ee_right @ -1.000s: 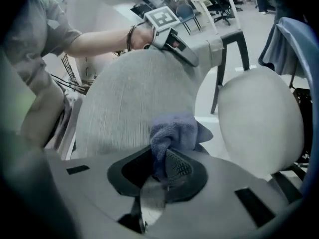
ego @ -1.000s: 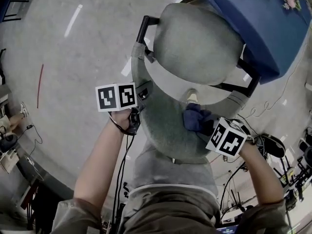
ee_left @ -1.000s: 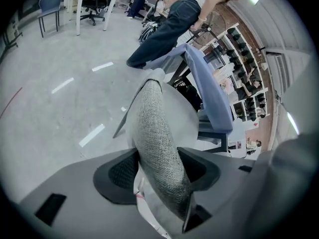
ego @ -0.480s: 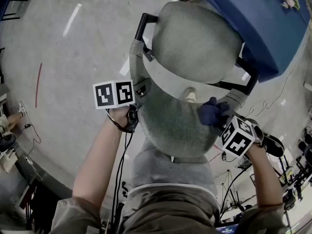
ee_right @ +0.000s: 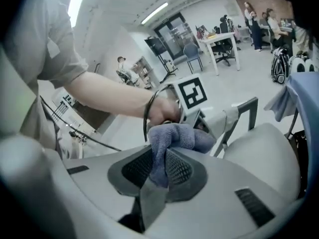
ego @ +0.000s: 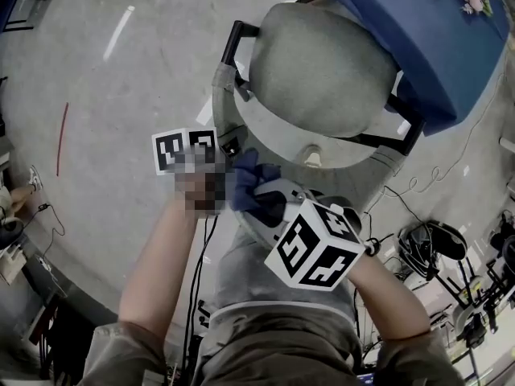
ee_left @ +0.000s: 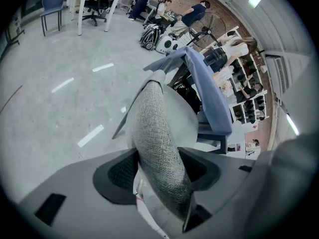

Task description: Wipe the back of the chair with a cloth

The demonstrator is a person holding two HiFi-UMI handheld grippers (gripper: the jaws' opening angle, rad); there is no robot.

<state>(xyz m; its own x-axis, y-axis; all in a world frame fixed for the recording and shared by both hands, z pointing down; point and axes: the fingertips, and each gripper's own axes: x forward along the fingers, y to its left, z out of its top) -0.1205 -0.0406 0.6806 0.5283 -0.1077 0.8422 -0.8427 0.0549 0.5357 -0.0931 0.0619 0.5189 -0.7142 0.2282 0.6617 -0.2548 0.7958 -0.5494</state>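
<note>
The grey fabric chair (ego: 322, 75) stands below me, its curved back (ego: 256, 131) nearest to me. My left gripper (ego: 228, 147) clamps the back's left edge; in the left gripper view the jaws (ee_left: 159, 168) are shut on the woven backrest (ee_left: 154, 133). A dark blue cloth (ego: 251, 187) sits pressed on the back's left part, close to the left gripper. It is pinched in my right gripper (ego: 264, 201), whose marker cube hides much of the back. From the right gripper view, the bunched cloth (ee_right: 172, 136) shows between the shut jaws (ee_right: 158, 166).
A table under a blue cover (ego: 418, 30) stands just beyond the chair at top right. The chair's black armrest (ego: 235, 43) sticks out at left. Cables (ego: 418, 185) and a dark bag (ego: 430, 244) lie on the floor at right. Bare grey floor (ego: 105, 95) spreads left.
The right gripper carried the cloth first to the back's right end, then swept it left across the back until it is beside the left gripper. The left gripper kept its hold.
</note>
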